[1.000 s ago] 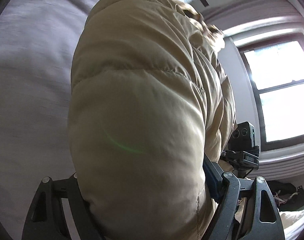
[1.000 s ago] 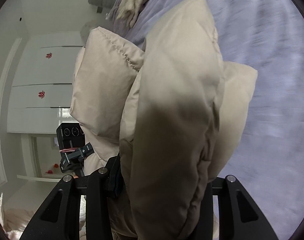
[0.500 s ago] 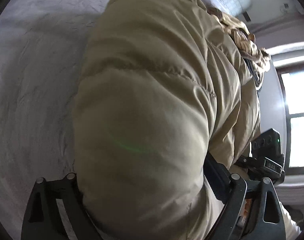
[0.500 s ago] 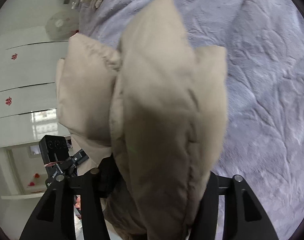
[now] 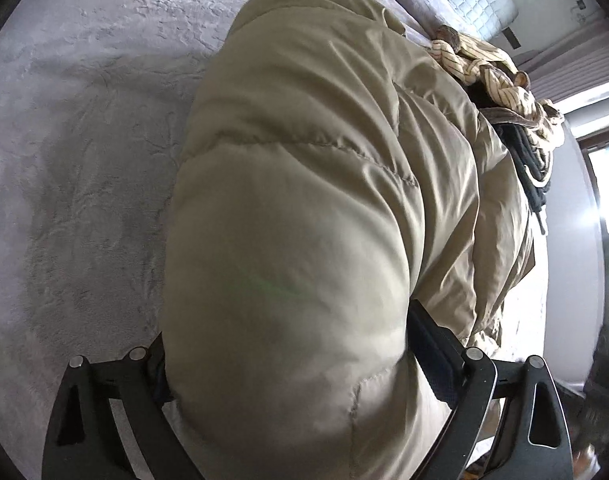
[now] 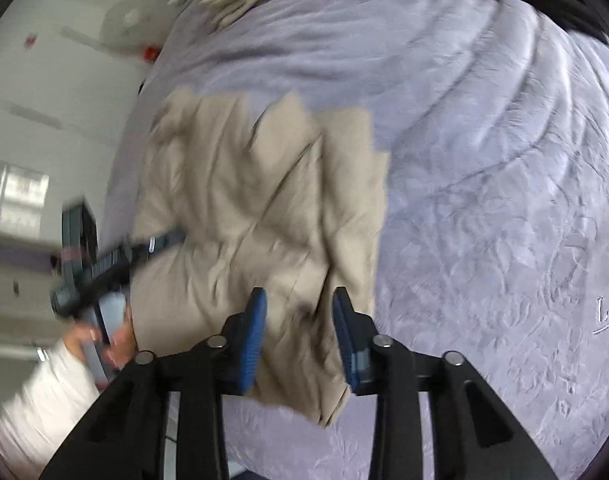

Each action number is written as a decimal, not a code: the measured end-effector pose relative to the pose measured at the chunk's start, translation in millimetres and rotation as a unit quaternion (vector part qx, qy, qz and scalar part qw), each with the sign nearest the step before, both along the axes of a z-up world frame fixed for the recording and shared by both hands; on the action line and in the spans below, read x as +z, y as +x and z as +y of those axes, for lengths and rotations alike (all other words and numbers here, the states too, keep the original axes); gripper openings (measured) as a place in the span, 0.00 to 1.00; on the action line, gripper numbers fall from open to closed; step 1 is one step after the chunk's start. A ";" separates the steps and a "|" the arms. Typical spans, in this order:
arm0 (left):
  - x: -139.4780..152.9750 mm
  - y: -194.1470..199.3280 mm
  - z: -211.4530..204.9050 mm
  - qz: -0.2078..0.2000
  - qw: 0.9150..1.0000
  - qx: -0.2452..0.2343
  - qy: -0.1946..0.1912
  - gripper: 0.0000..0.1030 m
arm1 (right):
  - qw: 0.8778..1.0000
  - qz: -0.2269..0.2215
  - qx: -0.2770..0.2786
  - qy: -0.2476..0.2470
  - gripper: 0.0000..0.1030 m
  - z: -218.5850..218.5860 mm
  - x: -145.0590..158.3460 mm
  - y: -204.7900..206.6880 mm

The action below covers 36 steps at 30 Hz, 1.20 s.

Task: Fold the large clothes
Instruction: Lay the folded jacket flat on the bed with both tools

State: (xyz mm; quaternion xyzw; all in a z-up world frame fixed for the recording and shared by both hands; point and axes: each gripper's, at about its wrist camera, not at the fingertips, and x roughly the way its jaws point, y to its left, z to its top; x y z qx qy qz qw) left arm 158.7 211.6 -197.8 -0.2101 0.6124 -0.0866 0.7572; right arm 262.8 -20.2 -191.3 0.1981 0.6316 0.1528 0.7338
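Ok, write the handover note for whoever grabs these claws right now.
Left claw: jaws wide, with the puffy beige jacket filling the gap; the pads are hidden, so a grip cannot be confirmed.
Right claw: closing, nothing between the pads, above the jacket's near edge.
Jacket: lying on the purple bedspread as a creased, roughly folded bundle.
Done: the jacket looks folded over and laid down.
Left: clear the left claw, square up the fold, then probably start on the striped garment heaped farther along the bed.
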 end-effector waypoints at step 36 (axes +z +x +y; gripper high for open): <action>6.2 -74.3 -5.8 -0.035 0.987 -0.079 0.137 0.98 | 0.994 0.078 0.014 -0.074 0.37 25.9 -41.0 -17.4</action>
